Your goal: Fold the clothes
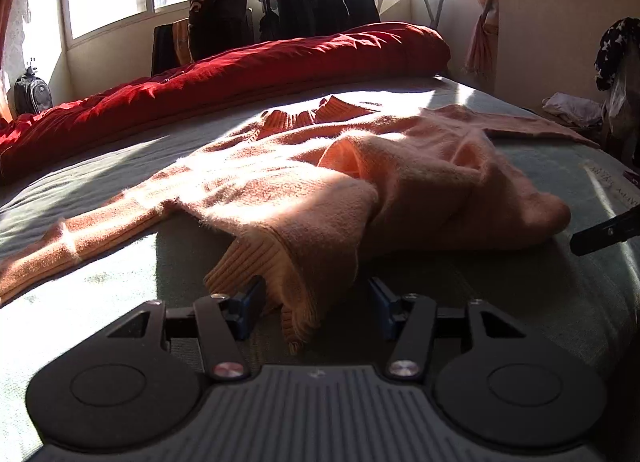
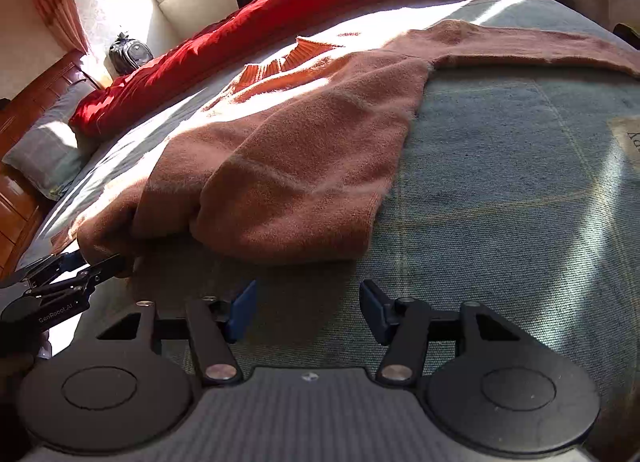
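Observation:
An orange fuzzy sweater (image 1: 304, 182) lies on the grey-green bedspread (image 1: 120, 282), collar toward the far side, one sleeve out to the left, the other to the far right. Its lower part is bunched up. My left gripper (image 1: 316, 304) is open, low on the bed, with the ribbed hem (image 1: 296, 294) lying between its blue pads. In the right wrist view the sweater (image 2: 304, 166) lies ahead with its folded bottom edge nearest. My right gripper (image 2: 308, 308) is open and empty over the bedspread (image 2: 500, 222), just short of that edge. The left gripper (image 2: 72, 278) shows at the left, at the sweater's corner.
A red duvet (image 1: 248, 74) lies rolled along the far side of the bed. Behind it are windows, a rack of dark hanging clothes (image 1: 320, 2) and a backpack (image 1: 32, 92). A pillow (image 2: 44, 158) and wooden headboard (image 2: 20, 198) are at the left. Clutter (image 1: 576, 108) sits at the right.

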The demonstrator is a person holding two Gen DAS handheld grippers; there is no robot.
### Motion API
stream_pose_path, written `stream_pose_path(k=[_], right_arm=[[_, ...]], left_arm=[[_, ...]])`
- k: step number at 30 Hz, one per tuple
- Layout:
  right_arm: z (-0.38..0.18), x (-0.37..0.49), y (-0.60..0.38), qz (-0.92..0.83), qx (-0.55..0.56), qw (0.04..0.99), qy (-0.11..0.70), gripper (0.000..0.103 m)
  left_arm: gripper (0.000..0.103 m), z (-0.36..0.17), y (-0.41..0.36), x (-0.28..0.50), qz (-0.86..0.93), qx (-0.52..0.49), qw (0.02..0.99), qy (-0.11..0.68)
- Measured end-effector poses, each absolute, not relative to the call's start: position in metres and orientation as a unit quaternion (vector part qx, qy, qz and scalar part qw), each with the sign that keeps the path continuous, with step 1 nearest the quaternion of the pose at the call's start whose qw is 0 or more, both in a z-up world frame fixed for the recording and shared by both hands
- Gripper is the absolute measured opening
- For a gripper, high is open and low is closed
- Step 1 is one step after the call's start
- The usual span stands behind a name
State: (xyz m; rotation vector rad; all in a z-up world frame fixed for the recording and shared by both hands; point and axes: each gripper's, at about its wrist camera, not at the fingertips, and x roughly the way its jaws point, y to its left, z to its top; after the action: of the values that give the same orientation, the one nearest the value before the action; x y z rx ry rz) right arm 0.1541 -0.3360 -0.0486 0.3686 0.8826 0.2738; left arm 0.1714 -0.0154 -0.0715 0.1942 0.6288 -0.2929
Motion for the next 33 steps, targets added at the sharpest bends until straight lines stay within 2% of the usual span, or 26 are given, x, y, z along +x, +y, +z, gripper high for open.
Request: stream_pose_path(k=[7, 14, 18, 20, 23, 25, 26, 28, 29, 33], right_arm=[[-0.058, 0.168, -0.35, 0.153, 0.223, 0.876, 0.399, 0.066], [-0.081, 0.184, -0.36, 0.17, 0.237, 0.886, 0.36, 0.066], [-0.077, 0.181, -0.353, 0.213, 0.227, 0.893, 0.326, 0.069], [-0.075, 0.179, -0.348, 0.229, 0.197, 0.898, 0.318, 0.069], [-0.077, 0.177, -0.345, 0.244, 0.166, 0.902, 0.314, 0.069], [-0.075, 0.175, -0.347, 0.242, 0.169, 0.905, 0.307, 0.063], [-0.073, 0.174, -0.348, 0.241, 0.171, 0.906, 0.302, 0.058], [-0.069, 0.173, -0.35, 0.238, 0.175, 0.908, 0.296, 0.033], [-0.065, 0.173, -0.351, 0.236, 0.177, 0.909, 0.296, 0.014], [-0.039, 0.171, -0.364, 0.234, 0.208, 0.912, 0.267, 0.013]], left_arm=[[0.054, -0.087, -0.021, 0.174, -0.156, 0.107, 0.93, 0.315], [0.054, -0.08, -0.014, 0.174, -0.172, 0.112, 0.942, 0.267], [0.053, -0.084, -0.011, 0.177, -0.188, 0.097, 0.944, 0.253], [0.048, -0.086, -0.009, 0.179, -0.196, 0.089, 0.943, 0.253], [0.046, -0.089, -0.001, 0.18, -0.21, 0.069, 0.942, 0.252], [0.03, -0.088, 0.007, 0.181, -0.204, 0.042, 0.945, 0.253], [0.026, -0.086, 0.01, 0.182, -0.202, 0.031, 0.946, 0.254], [0.012, -0.08, 0.015, 0.181, -0.198, 0.021, 0.948, 0.249], [0.011, -0.075, 0.017, 0.18, -0.194, 0.019, 0.949, 0.246], [0.008, -0.048, 0.025, 0.173, -0.181, 0.019, 0.959, 0.215]])
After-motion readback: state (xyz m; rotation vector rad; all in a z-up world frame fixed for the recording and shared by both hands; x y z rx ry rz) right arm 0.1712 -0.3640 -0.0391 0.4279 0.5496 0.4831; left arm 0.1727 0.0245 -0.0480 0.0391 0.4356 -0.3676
